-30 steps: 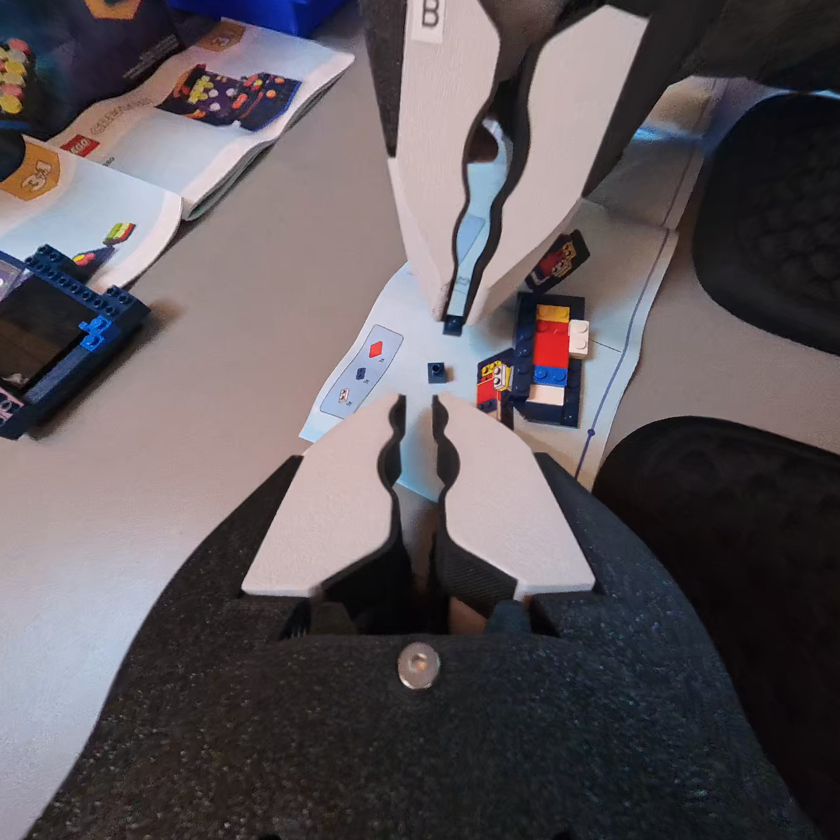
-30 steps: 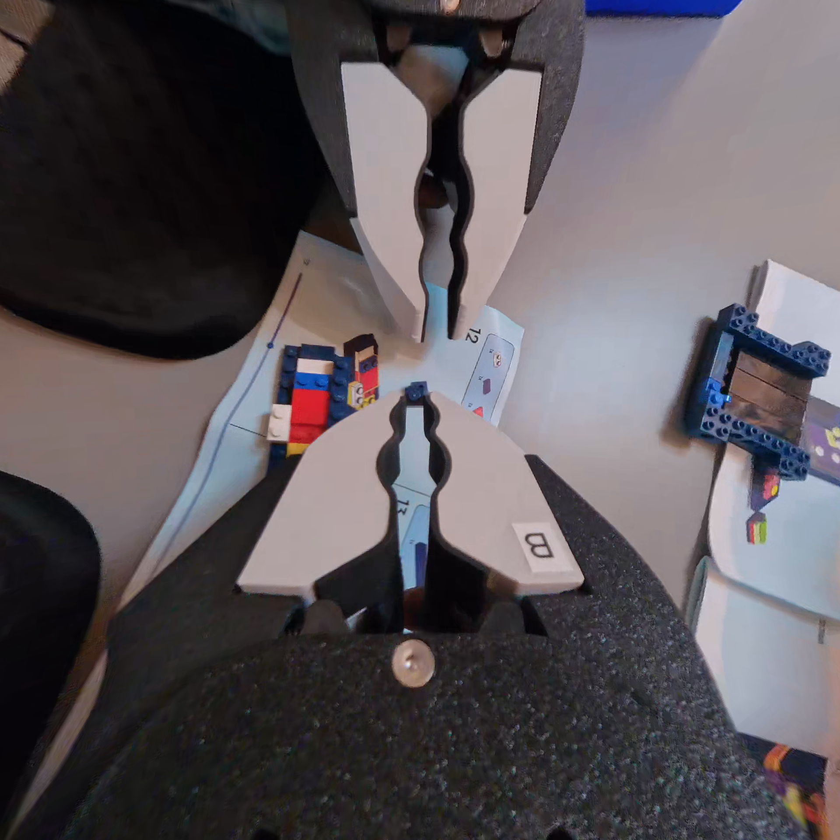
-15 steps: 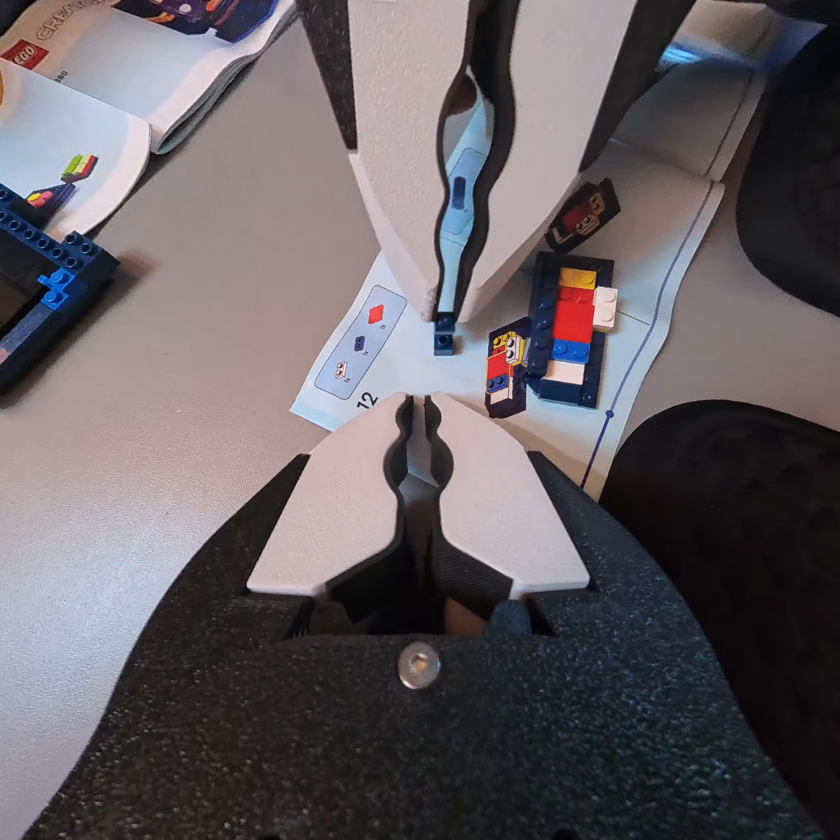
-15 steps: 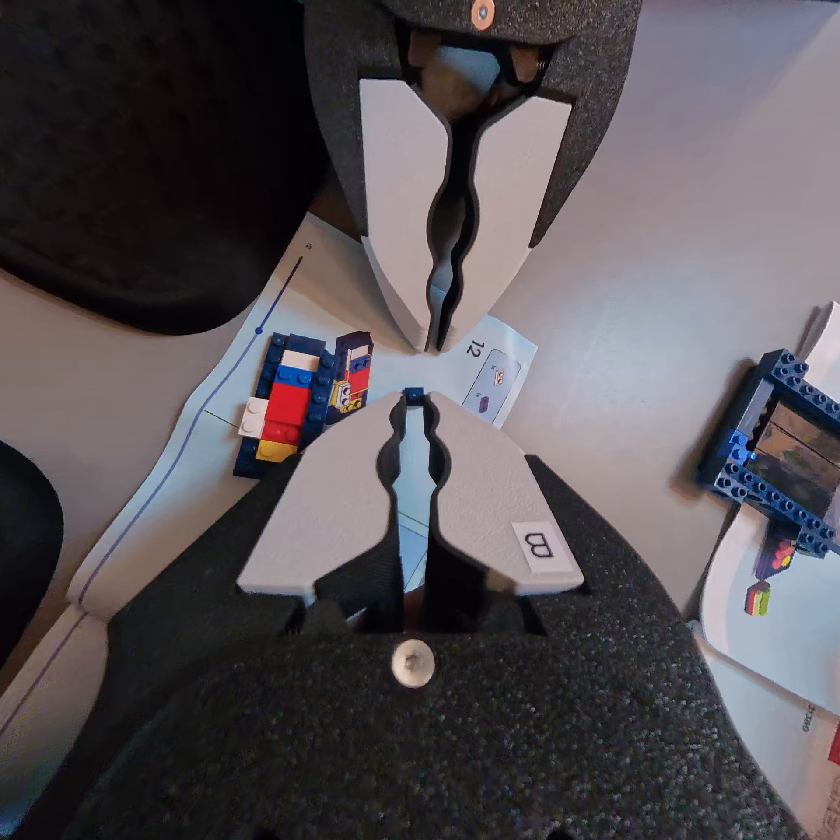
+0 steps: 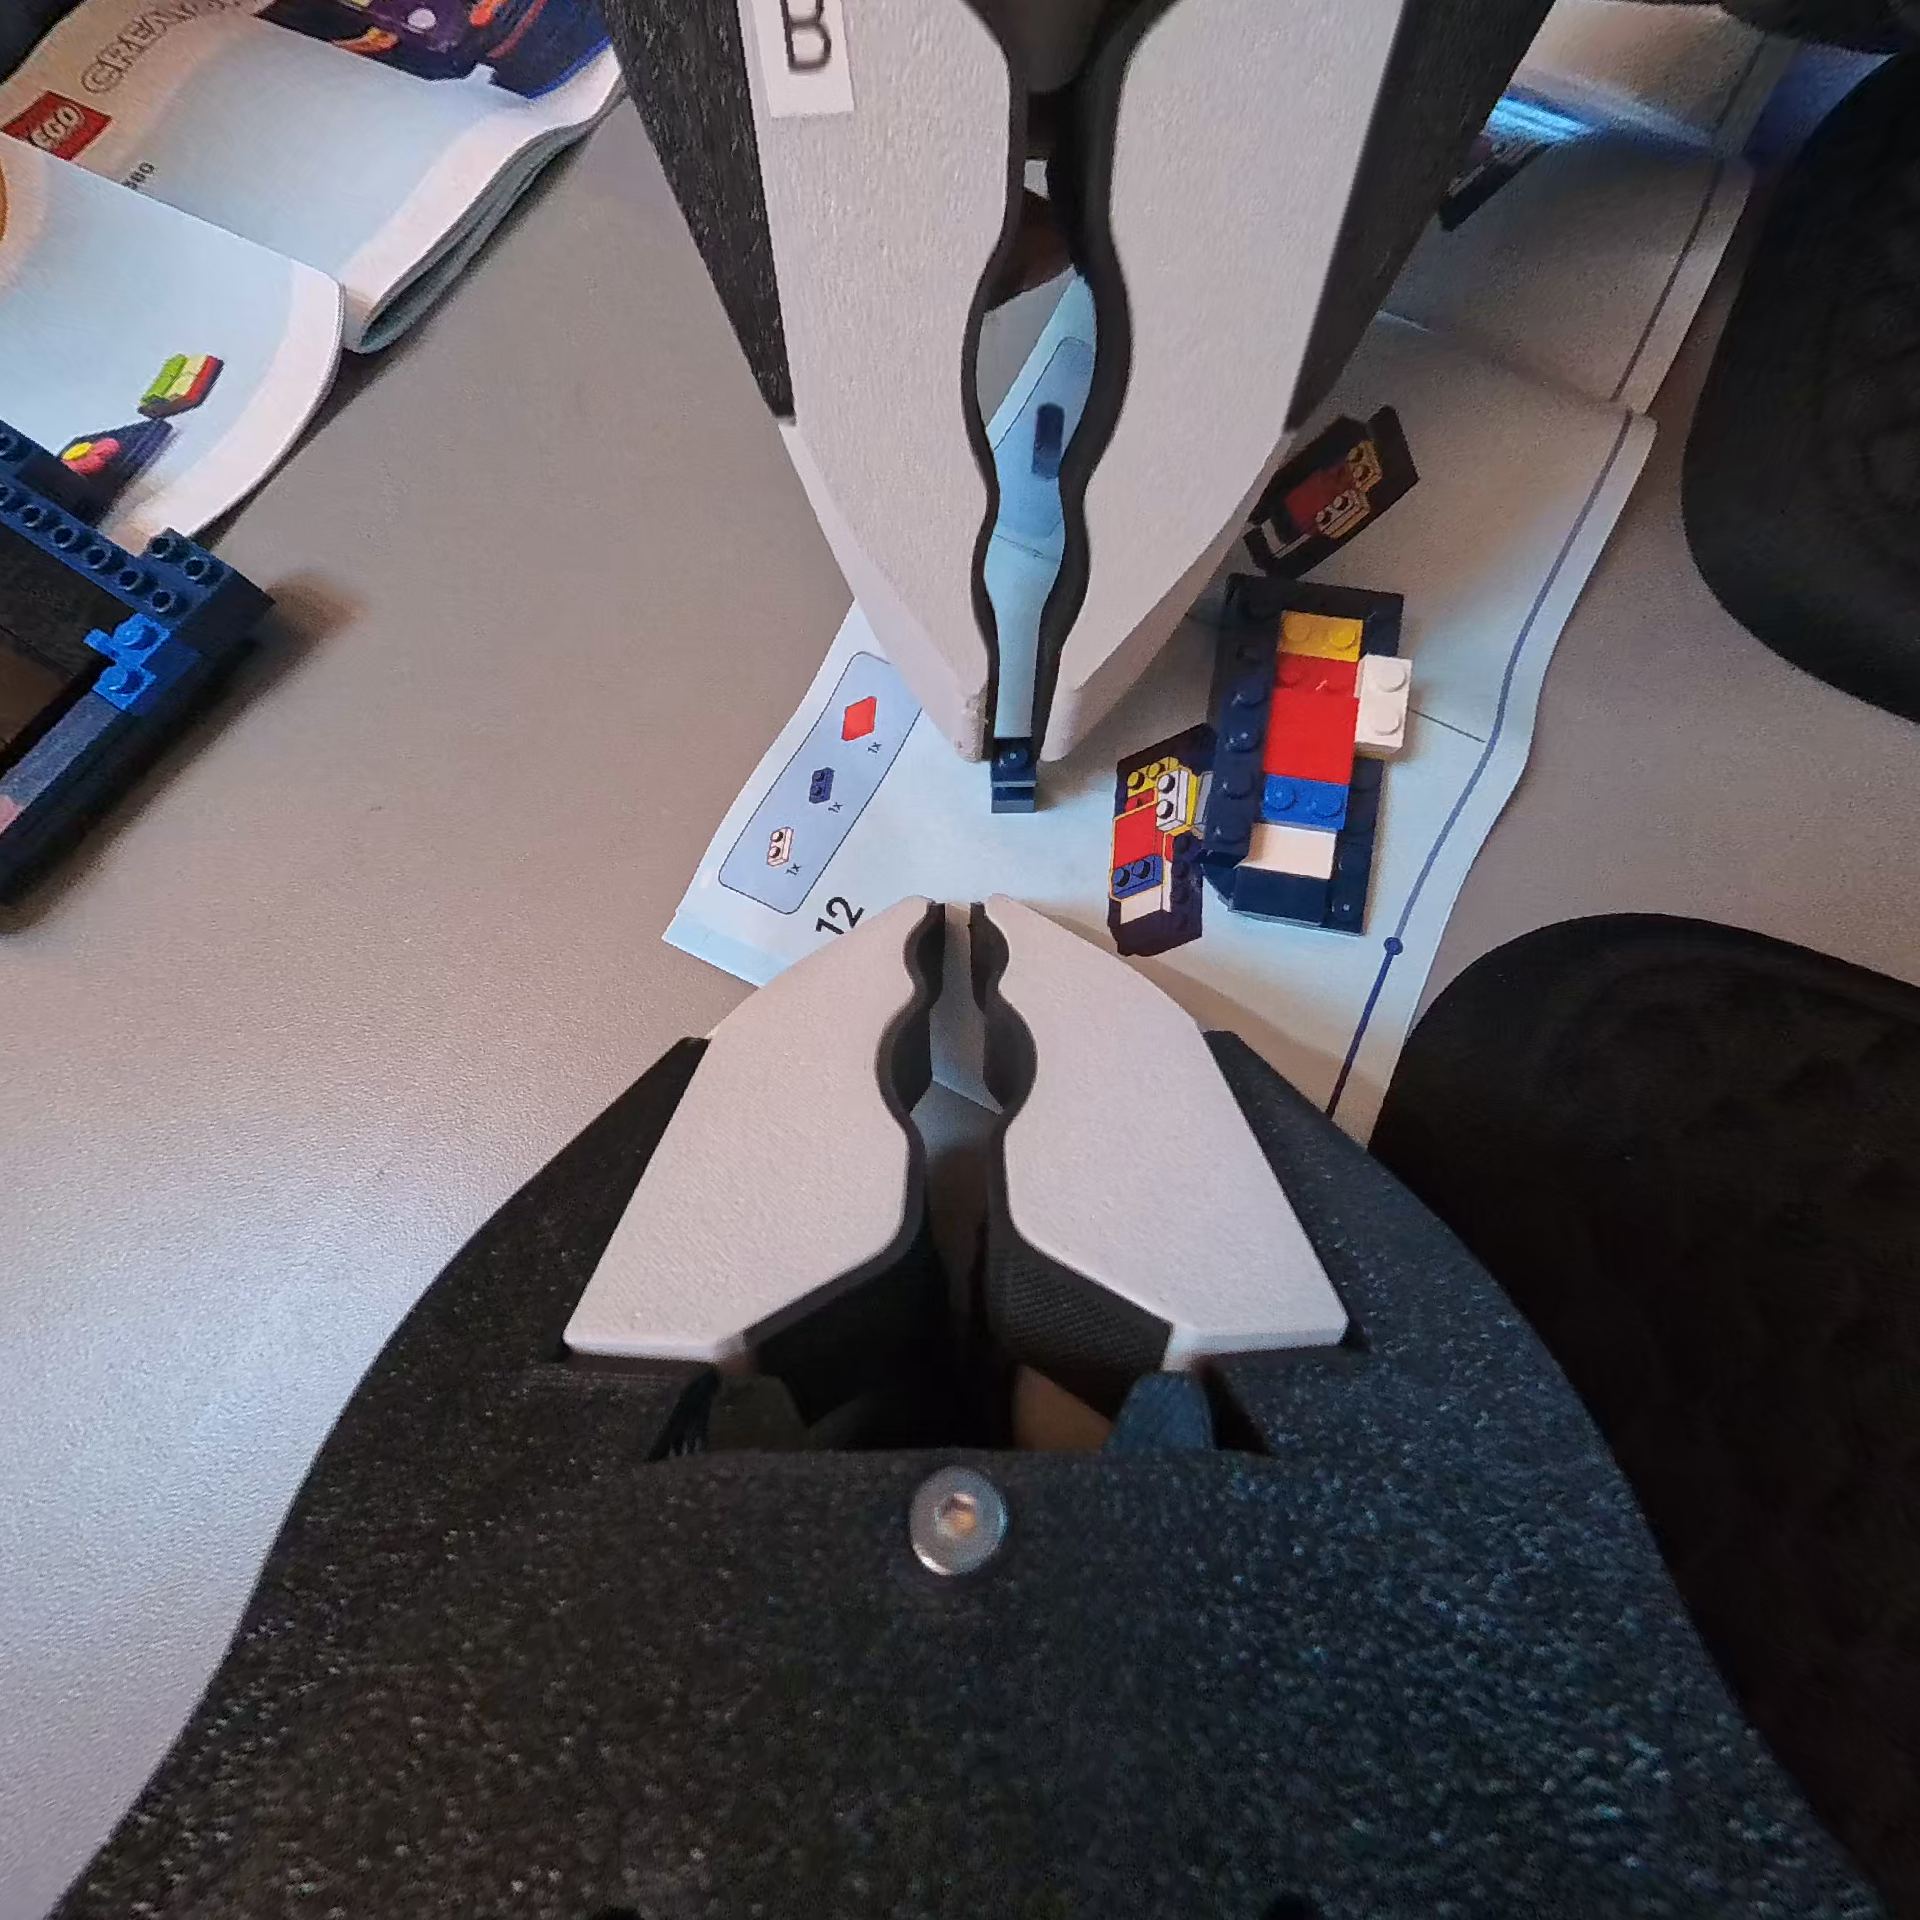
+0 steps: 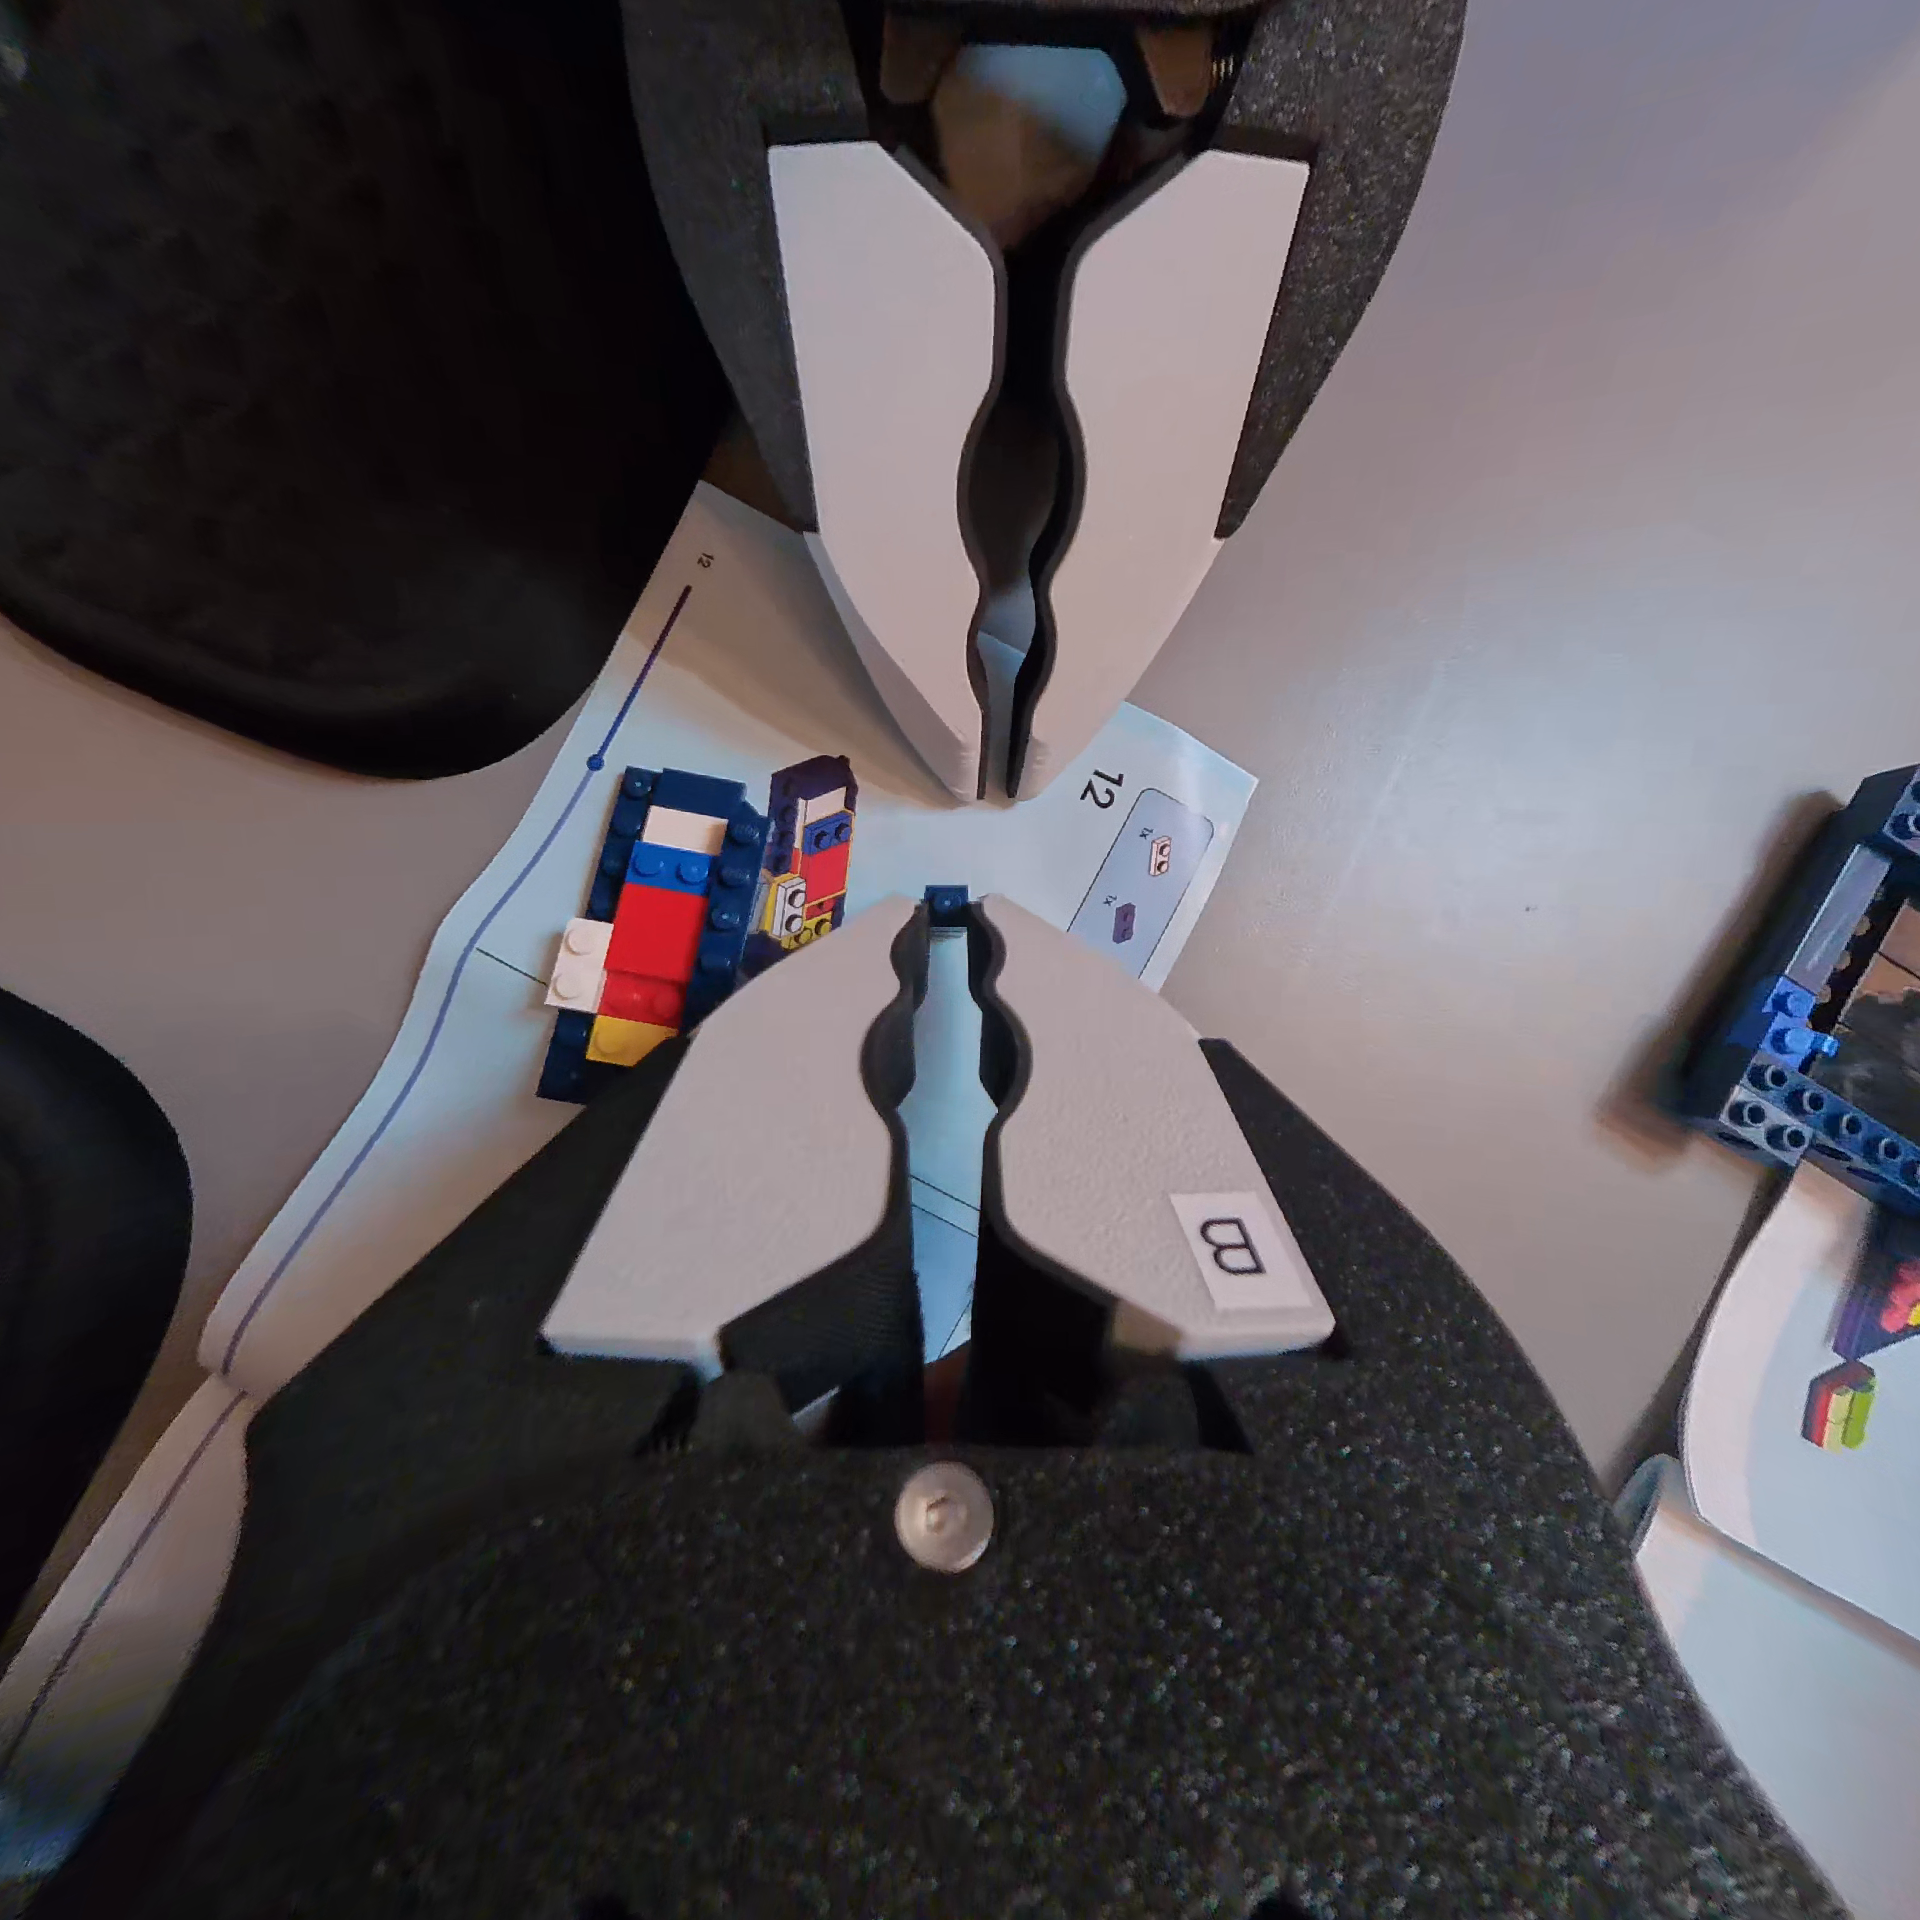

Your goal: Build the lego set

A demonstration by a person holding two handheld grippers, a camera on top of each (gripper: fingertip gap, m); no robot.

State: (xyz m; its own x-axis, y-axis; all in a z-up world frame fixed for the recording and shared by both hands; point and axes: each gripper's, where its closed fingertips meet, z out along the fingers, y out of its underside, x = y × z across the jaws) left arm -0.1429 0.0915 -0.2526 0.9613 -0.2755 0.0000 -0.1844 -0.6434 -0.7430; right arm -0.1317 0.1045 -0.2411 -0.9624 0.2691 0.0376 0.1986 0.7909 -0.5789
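The right gripper [image 6: 948, 906] is pinching a small dark-blue brick [image 5: 1011, 774] at its very fingertips above the instruction sheet [image 5: 935, 831]; that marginal purchase is risking slippage. The left gripper [image 5: 958, 909] is hovering nearly closed, empty.

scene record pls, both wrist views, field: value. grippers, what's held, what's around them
left gripper: nearly closed, nothing between its tips
right gripper: closed on a small dark blue brick, pinched at the fingertips
brick position: over the open instruction page
beside it: flat brick panel, dark blue base with yellow, red, blue, white pieces, lying on the page
farther off: dark blue brick frame; second booklet
surface: grey table
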